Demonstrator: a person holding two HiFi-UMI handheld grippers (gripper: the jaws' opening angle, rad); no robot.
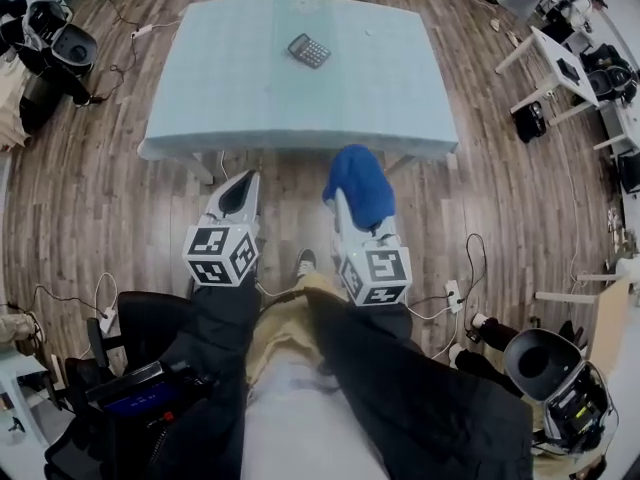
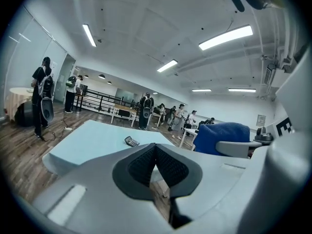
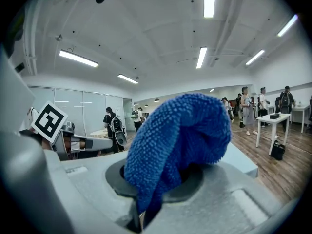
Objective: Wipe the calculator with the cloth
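Note:
A dark calculator [image 1: 309,50] lies near the middle of the far half of the pale blue table [image 1: 230,88]; it shows small on the table in the left gripper view [image 2: 131,141]. My right gripper [image 1: 341,200] is shut on a bunched blue cloth [image 1: 359,185], which fills the right gripper view [image 3: 180,135]. My left gripper [image 1: 236,194] is shut with nothing in it, its dark pads [image 2: 168,165] meeting. Both grippers hang over the wooden floor, short of the table's near edge.
Cables and a power strip [image 1: 452,295] lie on the floor. A black chair [image 1: 150,323] stands at lower left, white desks [image 1: 560,63] at right. Several people [image 2: 145,112] stand in the room beyond the table.

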